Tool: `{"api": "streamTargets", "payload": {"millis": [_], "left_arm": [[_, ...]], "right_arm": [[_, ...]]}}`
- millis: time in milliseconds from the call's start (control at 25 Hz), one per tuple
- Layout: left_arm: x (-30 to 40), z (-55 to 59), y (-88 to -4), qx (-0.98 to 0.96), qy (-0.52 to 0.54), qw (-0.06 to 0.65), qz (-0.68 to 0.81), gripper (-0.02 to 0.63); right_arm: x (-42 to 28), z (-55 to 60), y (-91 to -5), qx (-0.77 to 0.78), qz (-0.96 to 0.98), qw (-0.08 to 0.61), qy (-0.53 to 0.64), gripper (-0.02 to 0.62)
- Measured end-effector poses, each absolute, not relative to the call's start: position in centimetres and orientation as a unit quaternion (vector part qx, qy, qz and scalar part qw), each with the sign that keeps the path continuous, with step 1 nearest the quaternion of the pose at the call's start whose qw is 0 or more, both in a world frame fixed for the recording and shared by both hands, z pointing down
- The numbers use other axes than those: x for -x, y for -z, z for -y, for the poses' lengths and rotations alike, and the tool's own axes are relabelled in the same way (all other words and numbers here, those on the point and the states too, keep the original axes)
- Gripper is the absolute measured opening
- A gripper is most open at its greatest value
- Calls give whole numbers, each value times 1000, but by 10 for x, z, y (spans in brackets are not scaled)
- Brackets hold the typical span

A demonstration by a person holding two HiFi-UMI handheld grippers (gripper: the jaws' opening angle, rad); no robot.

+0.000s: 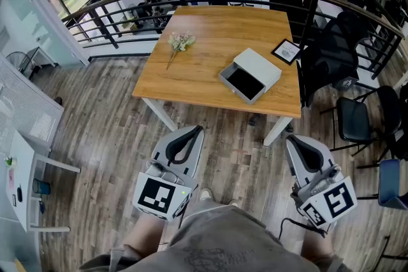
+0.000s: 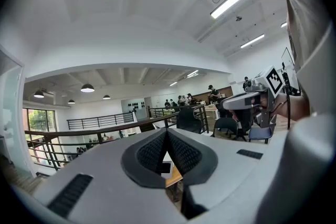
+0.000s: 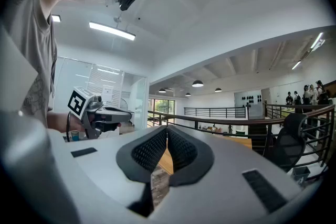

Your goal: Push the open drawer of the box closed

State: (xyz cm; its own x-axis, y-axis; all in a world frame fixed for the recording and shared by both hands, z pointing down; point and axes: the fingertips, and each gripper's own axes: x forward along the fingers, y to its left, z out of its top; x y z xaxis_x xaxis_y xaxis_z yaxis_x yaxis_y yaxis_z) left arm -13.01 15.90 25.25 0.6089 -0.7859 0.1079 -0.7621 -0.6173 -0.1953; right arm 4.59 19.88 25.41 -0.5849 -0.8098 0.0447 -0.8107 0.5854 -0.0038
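At 12 o'clock in the head view stands the wooden worktop (image 1: 204, 73), with the box (image 1: 260, 65) near its 4 o'clock corner. The box's drawer (image 1: 243, 83) is pulled out toward 7 o'clock, so its dark inside faces the person and its front panel offers a flat face to push on. A flower sprig (image 1: 180, 42) lies at 10 o'clock of the box and a framed card (image 1: 287, 51) at 2 o'clock, both clear of the drawer's travel. The left hand-held gripper (image 1: 199, 129) and right hand-held gripper (image 1: 290, 139) hang low at 7 and 5 o'clock, well apart from the worktop. Each has its jaws pressed together on nothing, probably to form a blunt tip suited to pushing. The task appears not yet begun.
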Motion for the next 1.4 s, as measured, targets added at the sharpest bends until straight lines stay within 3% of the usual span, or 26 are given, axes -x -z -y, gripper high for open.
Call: {"api": "streamTargets", "payload": {"millis": [720,760,800,840,1400], "left_arm": [[123,-164,-261,886,120,68,-442,20],[121,-161,-265,886,134,67,-439,68],[120,-158,-270,885,150,68,-435,184],[119,-154,-275,884,162,68,-434,213],[119,-70,-351,871,232,25,-432,215]], "right_arm": [[-56,-214,-270,-447,893,19,-46,35],[-55,-214,-272,-446,893,21,-48,35],[-55,-213,-274,-445,894,24,-50,35],[-56,-212,-277,-445,893,27,-52,35],[-60,-150,-312,-454,885,67,-72,35]]}}
